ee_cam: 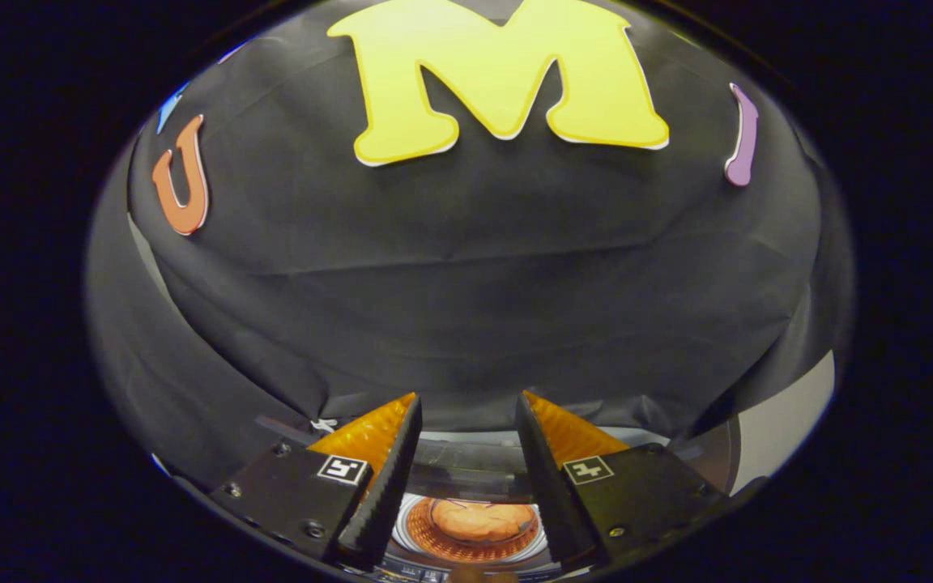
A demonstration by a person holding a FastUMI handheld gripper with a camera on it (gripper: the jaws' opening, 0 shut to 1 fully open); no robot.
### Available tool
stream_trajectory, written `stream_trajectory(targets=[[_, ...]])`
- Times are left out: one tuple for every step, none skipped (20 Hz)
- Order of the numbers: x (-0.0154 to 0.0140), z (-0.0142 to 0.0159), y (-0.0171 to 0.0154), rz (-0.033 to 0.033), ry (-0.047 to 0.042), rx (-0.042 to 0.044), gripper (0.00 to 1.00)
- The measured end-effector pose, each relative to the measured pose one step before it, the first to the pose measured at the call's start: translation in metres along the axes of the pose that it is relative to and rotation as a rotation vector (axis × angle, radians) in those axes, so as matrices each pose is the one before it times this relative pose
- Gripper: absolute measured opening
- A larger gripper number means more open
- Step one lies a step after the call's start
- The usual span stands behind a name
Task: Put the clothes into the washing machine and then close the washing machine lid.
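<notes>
The gripper (466,437) has its fingers spread wide, holding nothing. An orange garment (483,520) lies in the washing machine drum (434,541), below and between them (lid position unclear). Risk: cloth near the rim could block lid closure

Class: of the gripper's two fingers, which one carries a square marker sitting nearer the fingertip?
Neither clearly: gripper is open, a marker on the left finger, another on the right, level; clothes lie in the drum between.

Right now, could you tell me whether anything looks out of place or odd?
Nothing stands out. The orange cloth lies inside the washing machine drum, seen between the open claw fingers, which hold nothing; whether the lid is raised, I cannot tell.
</notes>
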State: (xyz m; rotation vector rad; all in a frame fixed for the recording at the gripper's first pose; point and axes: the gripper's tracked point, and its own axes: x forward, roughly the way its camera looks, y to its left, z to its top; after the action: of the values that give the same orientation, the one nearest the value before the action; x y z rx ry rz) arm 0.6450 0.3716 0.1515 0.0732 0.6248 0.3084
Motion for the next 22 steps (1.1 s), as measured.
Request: stream_trajectory(targets=[[0.00412,-0.00322,-0.00146,-0.00353,0.01018,0.01231,0.74],[0.0059,-0.00336,-0.00347,-0.00881,0.01154,0.0065,0.74],[0.00422,-0.00425,-0.00264,-0.00745,0.01036,0.00136,0.74],[0.00369,-0.00479,-0.00309,-0.01202,0.0056,-0.00381,0.74],[0.0026,-0.00361,-0.00364,-0.00667,0.0031,-0.00377,0.74],[0.00133,0.00156,0.00075,0.00774,-0.02877,0.00285,0.74],[-0.00074,-0.00082,-0.00057,0.00235,-0.01634,-0.00641,0.74],[0.00235,0.00269,-0.00058,0.0008,-0.0123,-0.00893,0.74],[-0.00139,0.00069,-0.00065,0.00031,-0.00849,-0.00487,0.75],[-0.00001,-0.00162,0.00049,0.00275,-0.00703,-0.00087,0.75],[-0.00039,0.00003,0.00086,0.00525,-0.00338,-0.00186,0.75],[0.00028,-0.00122,0.00022,0.00435,0.00058,0.00031,0.75],[-0.00071,-0.00034,0.00004,0.00163,0.00452,0.00163,0.75],[-0.00103,-0.00145,-0.00029,-0.00011,0.00631,-0.00094,0.75],[-0.00094,-0.00077,-0.00045,0.00023,0.00388,-0.0009,0.75],[-0.0017,-0.00144,-0.00096,0.00136,0.0011,-0.00059,0.75],[-0.00302,-0.00228,0.00088,0.00187,-0.00229,-0.00188,0.76],[-0.00418,-0.00317,0.00196,0.00104,-0.00443,-0.00228,0.76],[-0.00222,-0.00098,0.00019,-0.00009,-0.00513,-0.00164,0.75],[-0.00014,-0.00226,-0.00011,-0.00024,-0.00489,-0.0007,0.75],[-0.00199,-0.0008,0.00036,-0.00063,-0.00485,-0.00054,0.75],[-0.00257,-0.00178,0.00005,-0.00079,-0.00377,-0.00127,0.75]])
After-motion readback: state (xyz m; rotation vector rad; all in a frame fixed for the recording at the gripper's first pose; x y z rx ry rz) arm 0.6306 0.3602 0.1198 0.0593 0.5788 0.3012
